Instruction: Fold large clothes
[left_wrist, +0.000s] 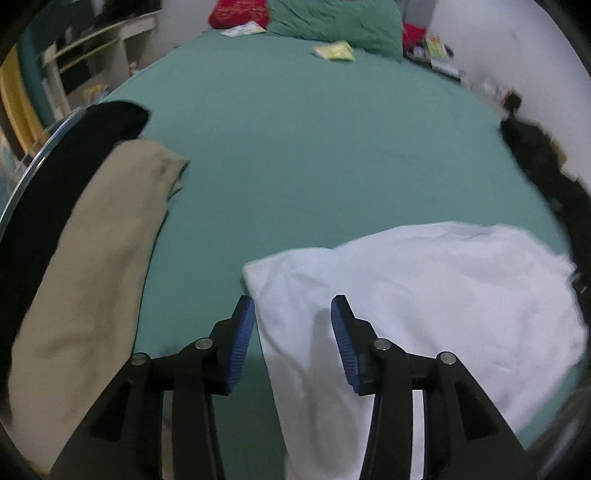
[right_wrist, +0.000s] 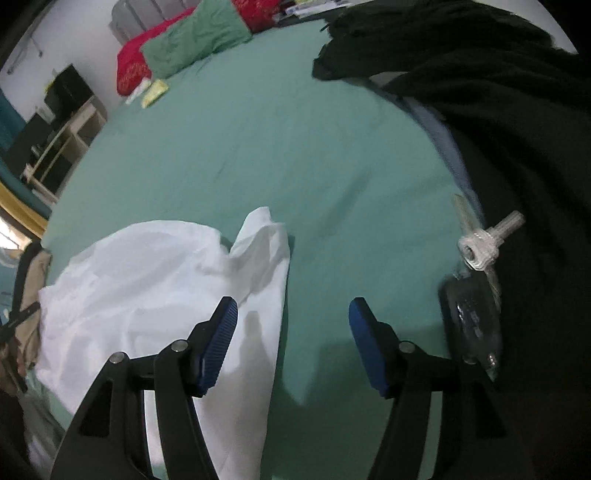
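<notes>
A white garment (left_wrist: 424, 302) lies crumpled on the green bed sheet (left_wrist: 303, 147), at lower right in the left wrist view. It also shows at lower left in the right wrist view (right_wrist: 147, 280). My left gripper (left_wrist: 293, 314) is open, its blue pads just above the garment's left edge, holding nothing. My right gripper (right_wrist: 293, 317) is open and empty, over the garment's right edge and the bare sheet (right_wrist: 295, 147).
A beige garment (left_wrist: 92, 288) on a black one (left_wrist: 55, 177) lies at the left. A dark clothes pile (right_wrist: 498, 110) with a bunch of keys (right_wrist: 480, 243) lies at the right. Green pillow (left_wrist: 336, 22), red pillows (left_wrist: 236, 13) and shelves (left_wrist: 92, 48) are at the far end.
</notes>
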